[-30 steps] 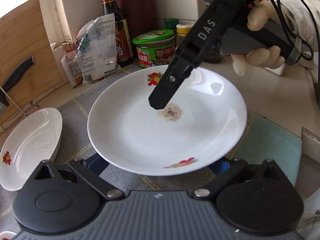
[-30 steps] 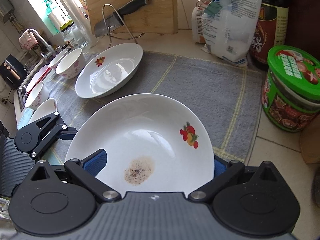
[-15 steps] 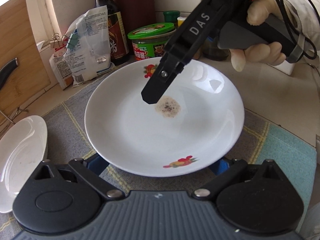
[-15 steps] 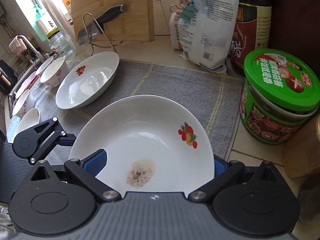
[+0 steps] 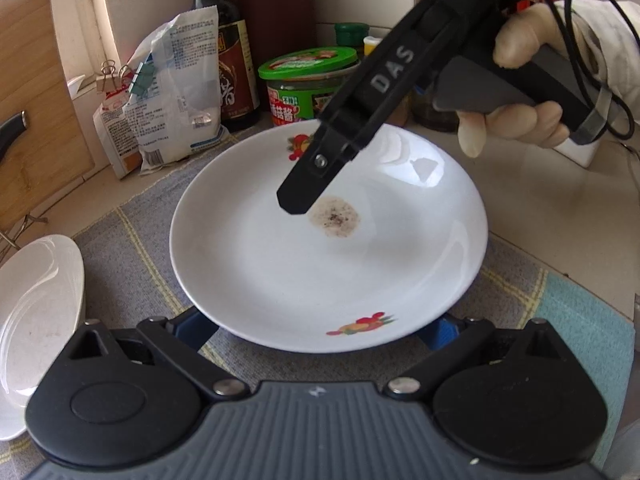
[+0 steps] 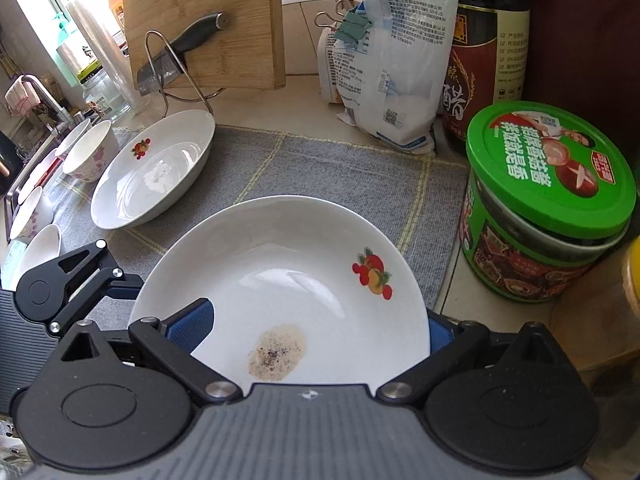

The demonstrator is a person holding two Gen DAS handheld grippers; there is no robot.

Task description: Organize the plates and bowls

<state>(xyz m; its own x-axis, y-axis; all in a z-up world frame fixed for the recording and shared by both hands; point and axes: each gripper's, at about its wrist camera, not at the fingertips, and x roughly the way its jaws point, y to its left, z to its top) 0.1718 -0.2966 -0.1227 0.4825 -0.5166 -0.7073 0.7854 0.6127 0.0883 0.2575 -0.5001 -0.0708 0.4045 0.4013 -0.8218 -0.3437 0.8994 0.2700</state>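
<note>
A white plate (image 5: 320, 272) with fruit decals and a brown stain lies over the grey mat (image 5: 132, 240). Its near rim covers both blue pads of my left gripper (image 5: 316, 330), whose jaws stand wide open under it. My right gripper (image 6: 314, 326) is also wide open. Its left pad (image 6: 192, 320) sits over the plate (image 6: 288, 272) and its right pad lies behind the rim. In the left wrist view one right finger (image 5: 320, 164) points down beside the stain. A second white plate (image 6: 156, 168) rests further left, with small bowls (image 6: 90, 156) beyond it.
A green-lidded jar (image 6: 548, 184), a dark bottle (image 6: 488, 48) and a clipped bag (image 6: 396, 64) crowd the back right. A cutting board (image 6: 208, 20) with a knife (image 6: 180, 52) leans at the back. A gloved hand (image 5: 516, 120) holds the right gripper.
Both grippers and the stained plate have shifted right together, toward the jar and bottle. The second plate and bowls have dropped away to the left. Jaw openings look unchanged.
</note>
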